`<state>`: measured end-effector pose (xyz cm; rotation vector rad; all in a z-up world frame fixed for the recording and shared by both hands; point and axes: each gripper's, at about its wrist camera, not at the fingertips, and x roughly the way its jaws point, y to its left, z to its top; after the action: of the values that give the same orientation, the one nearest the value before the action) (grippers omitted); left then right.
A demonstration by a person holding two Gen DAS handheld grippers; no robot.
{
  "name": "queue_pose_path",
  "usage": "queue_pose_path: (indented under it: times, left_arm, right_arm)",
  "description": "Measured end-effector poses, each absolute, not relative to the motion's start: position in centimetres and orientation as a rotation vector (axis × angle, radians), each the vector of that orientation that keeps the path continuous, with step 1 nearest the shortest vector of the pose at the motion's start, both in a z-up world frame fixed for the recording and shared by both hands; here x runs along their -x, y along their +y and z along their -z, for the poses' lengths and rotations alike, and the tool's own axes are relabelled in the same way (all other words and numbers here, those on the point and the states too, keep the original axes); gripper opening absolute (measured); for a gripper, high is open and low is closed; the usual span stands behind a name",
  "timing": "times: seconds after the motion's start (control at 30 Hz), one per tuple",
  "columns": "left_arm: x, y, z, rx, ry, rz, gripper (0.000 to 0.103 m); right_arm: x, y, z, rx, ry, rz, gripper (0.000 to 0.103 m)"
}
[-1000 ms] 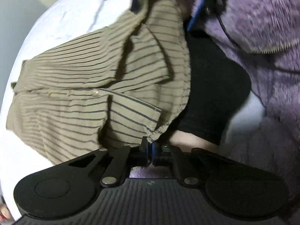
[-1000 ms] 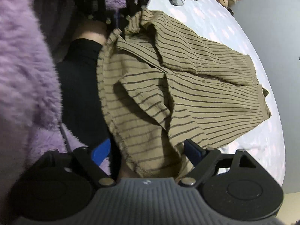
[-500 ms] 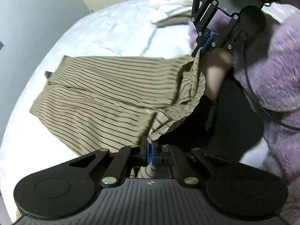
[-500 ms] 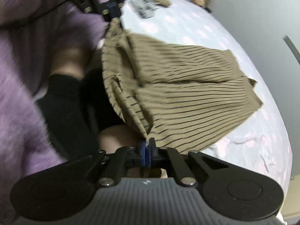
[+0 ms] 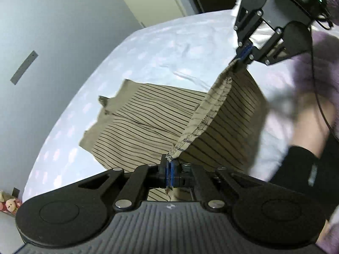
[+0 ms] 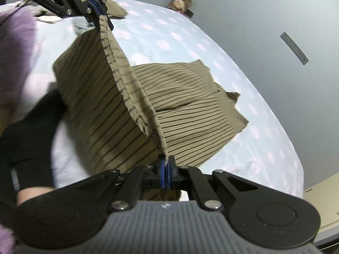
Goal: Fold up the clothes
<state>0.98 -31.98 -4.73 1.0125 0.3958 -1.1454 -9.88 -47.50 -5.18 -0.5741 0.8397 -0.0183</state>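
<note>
Shirt hem ran taut between your two sets of jaws: left gripper pinched one corner, right gripper the other. Beyond the jaws, the rest of the striped shirt lay on the bed. You did well to keep that edge level and tight while carrying it over.

No text, label, brand name or number can be read in either wrist view. The only mark is a small pale emblem moulded into the ribbed grey body of each gripper, just behind the jaws, too small to make out as letters. The striped shirt, the patterned bed sheet and the grey walls carry no legible writing.
</note>
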Motion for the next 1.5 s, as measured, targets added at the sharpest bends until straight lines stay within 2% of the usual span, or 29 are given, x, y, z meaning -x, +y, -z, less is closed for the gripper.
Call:
queue_pose_path:
  times: [0.2,0.53,0.63,0.73,0.87,0.97,1.17,1.33,1.43,1.5]
  left_arm:
    - [-7.7,-36.3,6.6,-0.949,0.450,1.102,0.000]
    - [-17.5,-39.6,14.0,-0.702,0.662,1.060,0.003]
    - [-19.0,-39.1,15.6,-0.633,0.717,1.024,0.008]
    - [-20.3,-37.8,16.1,-0.565,0.740,0.956,0.019]
    - [-21.0,-34.2,14.1,-0.404,0.767,0.883,0.033]
    - [-20.3,-31.3,12.5,-0.303,0.806,0.858,0.046]
    - [-17.4,-25.9,11.4,-0.137,0.913,0.869,0.057]
    - [-15.3,-23.7,13.4,-0.101,1.019,0.855,0.059]
    - [-14.6,-23.3,15.0,-0.073,1.069,0.860,0.059]
    - [-14.4,-23.2,15.9,-0.055,1.067,0.858,0.055]
  right_arm:
    - [4.5,-52.0,6.8,0.526,0.853,0.068,0.003]
    - [-2.9,-58.2,14.4,0.340,0.956,0.081,0.005]
    - [-3.5,-58.9,16.2,0.294,0.979,0.098,0.012]
    - [-3.4,-59.5,17.1,0.258,0.977,0.132,0.034]
    - [-1.0,-60.0,15.7,0.181,0.909,0.221,0.047]
    - [1.5,-60.1,14.2,0.079,0.863,0.275,0.049]
    - [7.4,-59.2,12.8,-0.256,0.805,0.311,0.050]
    - [10.5,-58.5,14.3,-0.490,0.798,0.333,0.061]
    - [11.5,-58.7,15.9,-0.635,0.795,0.316,0.061]
    - [11.9,-58.7,16.5,-0.695,0.765,0.296,0.060]
